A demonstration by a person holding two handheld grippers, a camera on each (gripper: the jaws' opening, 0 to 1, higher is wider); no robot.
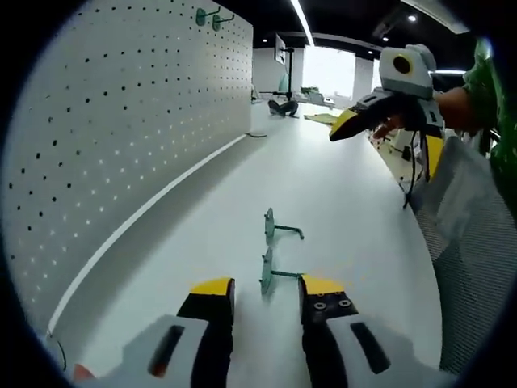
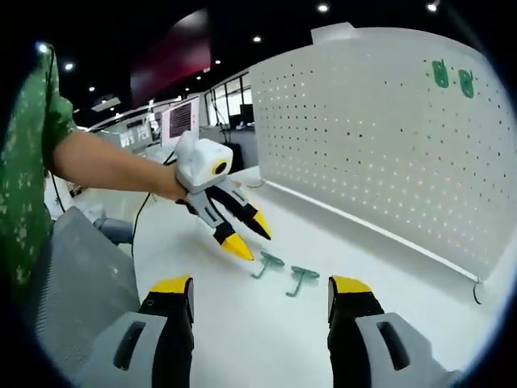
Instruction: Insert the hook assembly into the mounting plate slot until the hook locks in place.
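Two green hook assemblies lie on the white table: the nearer hook and the farther hook. The white pegboard stands along the table's edge, and two more green hooks hang near its top. My left gripper is open, its yellow tips just short of the nearer hook and not touching it. My right gripper is open and empty, held above the table at a distance from the hooks.
A grey mesh chair back stands beside the table. A person's arm in a green sleeve holds the left gripper. More desks and equipment sit at the far end of the room.
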